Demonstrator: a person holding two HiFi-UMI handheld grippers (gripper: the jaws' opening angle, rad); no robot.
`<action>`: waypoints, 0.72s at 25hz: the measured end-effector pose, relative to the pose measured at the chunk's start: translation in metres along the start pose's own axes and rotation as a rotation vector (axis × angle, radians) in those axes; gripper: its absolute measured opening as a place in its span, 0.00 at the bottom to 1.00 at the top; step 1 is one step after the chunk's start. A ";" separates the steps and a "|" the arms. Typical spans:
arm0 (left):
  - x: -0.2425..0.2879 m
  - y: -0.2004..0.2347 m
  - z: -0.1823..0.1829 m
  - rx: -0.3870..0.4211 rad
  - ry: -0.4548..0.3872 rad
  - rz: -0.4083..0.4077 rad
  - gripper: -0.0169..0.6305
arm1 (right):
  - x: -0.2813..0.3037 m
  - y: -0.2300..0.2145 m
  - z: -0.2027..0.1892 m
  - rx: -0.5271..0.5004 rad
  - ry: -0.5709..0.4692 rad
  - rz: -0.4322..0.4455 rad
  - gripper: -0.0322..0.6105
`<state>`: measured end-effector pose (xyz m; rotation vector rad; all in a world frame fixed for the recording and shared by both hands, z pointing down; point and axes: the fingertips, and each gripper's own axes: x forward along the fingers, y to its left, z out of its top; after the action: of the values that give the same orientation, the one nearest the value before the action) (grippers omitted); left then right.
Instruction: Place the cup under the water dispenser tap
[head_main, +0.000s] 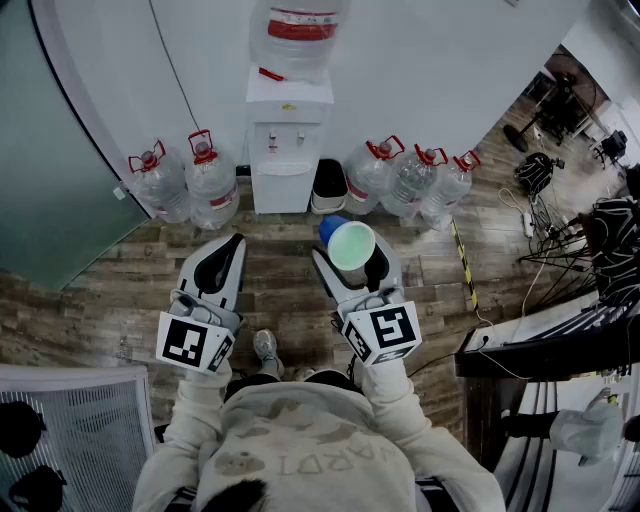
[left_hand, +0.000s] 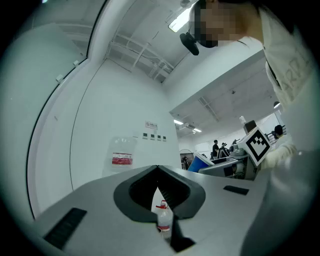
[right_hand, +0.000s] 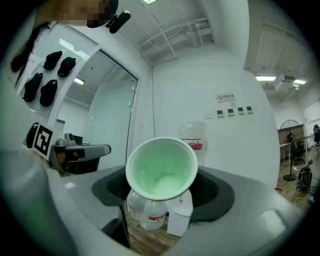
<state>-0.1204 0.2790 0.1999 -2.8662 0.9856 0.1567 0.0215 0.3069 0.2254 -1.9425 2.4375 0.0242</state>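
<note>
A white water dispenser (head_main: 288, 150) stands against the far wall with a big bottle (head_main: 298, 35) on top and its taps (head_main: 285, 140) over a recess. My right gripper (head_main: 352, 258) is shut on a cup (head_main: 349, 243), blue outside and pale green inside, held tilted so its mouth faces the camera, well short of the dispenser. In the right gripper view the cup (right_hand: 161, 167) fills the space between the jaws, with the dispenser (right_hand: 181, 216) low behind it. My left gripper (head_main: 232, 245) is shut and empty, level with the right one; its jaws (left_hand: 157, 170) meet at the tips.
Water jugs stand on the wooden floor left (head_main: 185, 180) and right (head_main: 410, 180) of the dispenser, with a black bin (head_main: 329, 185) beside it. A glass partition (head_main: 50, 150) is at left, a dark desk (head_main: 560, 340) with cables at right, a mesh chair (head_main: 70, 430) at lower left.
</note>
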 end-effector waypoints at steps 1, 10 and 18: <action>0.000 -0.001 0.000 0.000 0.002 0.000 0.03 | -0.001 0.000 0.000 0.001 0.000 0.001 0.60; 0.010 -0.004 -0.001 -0.003 0.011 -0.013 0.03 | -0.001 -0.008 0.000 0.009 0.000 -0.011 0.60; 0.031 0.010 -0.002 -0.003 0.008 -0.035 0.03 | 0.016 -0.022 0.004 0.016 -0.014 -0.048 0.60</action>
<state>-0.1015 0.2521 0.1969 -2.8872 0.9362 0.1438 0.0397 0.2867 0.2214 -1.9866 2.3736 0.0175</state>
